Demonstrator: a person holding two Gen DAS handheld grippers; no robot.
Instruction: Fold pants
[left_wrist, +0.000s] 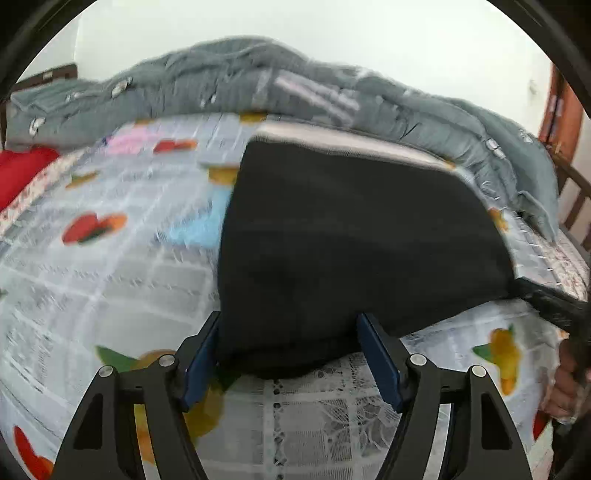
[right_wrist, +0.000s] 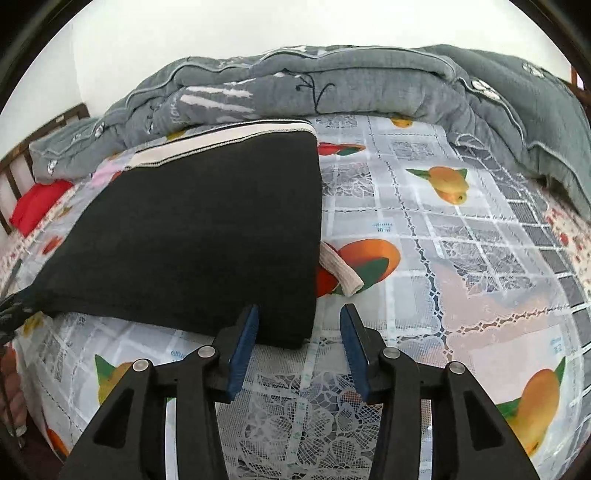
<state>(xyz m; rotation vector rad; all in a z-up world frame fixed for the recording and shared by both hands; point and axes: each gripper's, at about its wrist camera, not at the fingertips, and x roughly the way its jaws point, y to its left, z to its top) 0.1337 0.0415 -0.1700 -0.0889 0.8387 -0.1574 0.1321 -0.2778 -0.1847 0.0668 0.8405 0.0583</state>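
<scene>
While black pants (left_wrist: 351, 236) lie folded, left hand-held gripper (left_wrist: 288, 350) gapes astride hem, right hand-held gripper (right_wrist: 299, 343) parted, empty.

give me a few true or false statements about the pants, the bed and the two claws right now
1. The black pants lie on a fruit-print bed cover. True.
2. A grey quilt is bunched up behind the pants. True.
3. The right claw is clamped shut on the quilt. False: it is open at the near right corner of the pants.
4. The pants have a red waistband. False: the band is pale.
5. The left claw is open at the pants' near edge. True.
</scene>
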